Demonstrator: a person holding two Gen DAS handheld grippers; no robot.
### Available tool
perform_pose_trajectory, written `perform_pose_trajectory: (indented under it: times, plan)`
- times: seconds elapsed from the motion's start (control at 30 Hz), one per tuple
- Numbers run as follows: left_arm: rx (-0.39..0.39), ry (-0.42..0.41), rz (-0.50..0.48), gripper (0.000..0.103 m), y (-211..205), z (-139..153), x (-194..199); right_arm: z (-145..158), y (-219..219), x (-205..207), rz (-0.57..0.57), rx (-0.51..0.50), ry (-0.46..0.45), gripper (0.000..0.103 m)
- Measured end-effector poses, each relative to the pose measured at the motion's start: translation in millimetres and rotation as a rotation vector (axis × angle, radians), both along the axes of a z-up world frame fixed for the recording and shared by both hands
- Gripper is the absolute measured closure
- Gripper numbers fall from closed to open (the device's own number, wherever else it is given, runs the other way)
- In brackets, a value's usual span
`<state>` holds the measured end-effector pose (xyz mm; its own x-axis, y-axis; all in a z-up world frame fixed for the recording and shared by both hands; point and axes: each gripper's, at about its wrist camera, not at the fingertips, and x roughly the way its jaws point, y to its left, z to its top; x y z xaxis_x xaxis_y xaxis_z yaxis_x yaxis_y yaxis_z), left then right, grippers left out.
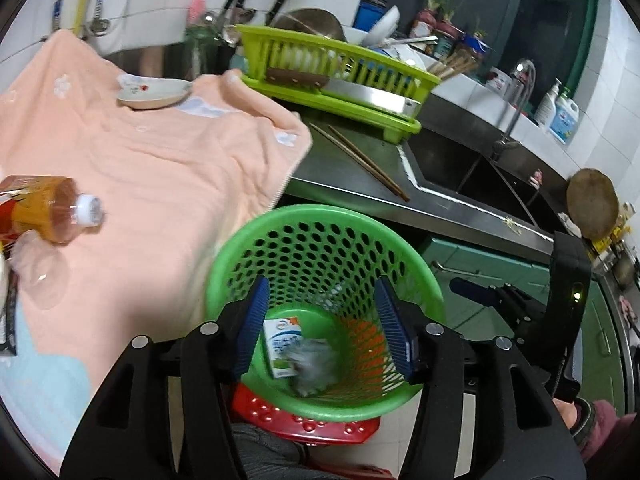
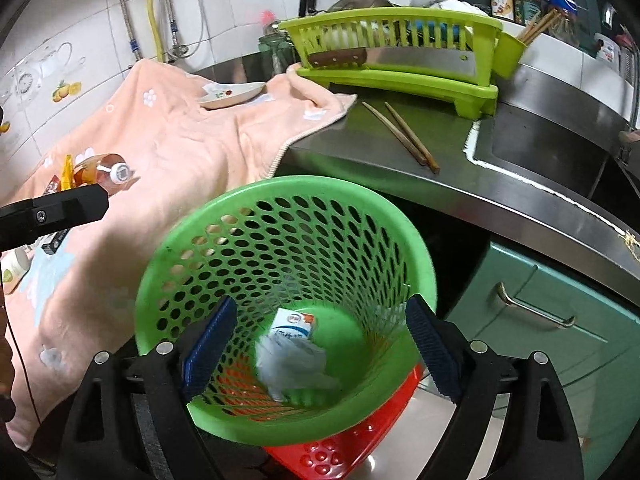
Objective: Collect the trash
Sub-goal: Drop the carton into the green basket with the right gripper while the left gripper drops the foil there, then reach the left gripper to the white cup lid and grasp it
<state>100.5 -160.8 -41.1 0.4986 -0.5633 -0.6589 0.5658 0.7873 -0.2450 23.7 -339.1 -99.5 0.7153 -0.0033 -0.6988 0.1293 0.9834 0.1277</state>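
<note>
A green perforated basket (image 1: 320, 216) (image 2: 280, 188) stands on a red stool (image 1: 280, 420) (image 2: 360, 440) beside the counter. Inside lie a small white and green carton (image 1: 280, 344) (image 2: 294, 326) and a crumpled grey-white wrapper (image 1: 316, 364) (image 2: 292, 368). My left gripper (image 1: 320, 320) is open and empty above the basket. My right gripper (image 2: 320, 344) is open and empty above the basket too. A bottle of orange drink with a white cap (image 1: 48, 208) (image 2: 108, 172) lies on the peach towel (image 1: 140, 168) (image 2: 180, 140).
A small plate (image 1: 154, 94) (image 2: 232, 94) sits on the towel. Chopsticks (image 1: 360, 156) (image 2: 404, 136) lie on the steel counter by a green dish rack (image 1: 340, 76) (image 2: 400, 52). A sink (image 1: 480, 172) is at the right. More packets (image 2: 60, 184) lie at the left.
</note>
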Motion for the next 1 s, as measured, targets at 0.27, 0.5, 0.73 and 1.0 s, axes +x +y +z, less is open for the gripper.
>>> perform_pose_trajectory:
  times: [0.27,0.5,0.73,1.0]
  plan:
    - [0.029,-0.037,0.153,0.042,57,14,-9,11,33,11,0.095,0.005,-0.016,0.019]
    - [0.048,-0.073,0.314,0.042,122,26,-12,25,74,33,0.206,0.027,-0.032,0.019]
    - [0.022,-0.077,0.472,0.042,186,34,-13,38,120,56,0.322,0.019,-0.055,0.019]
    - [-0.002,-0.077,0.591,0.042,238,38,-9,48,172,90,0.441,0.052,-0.060,0.021]
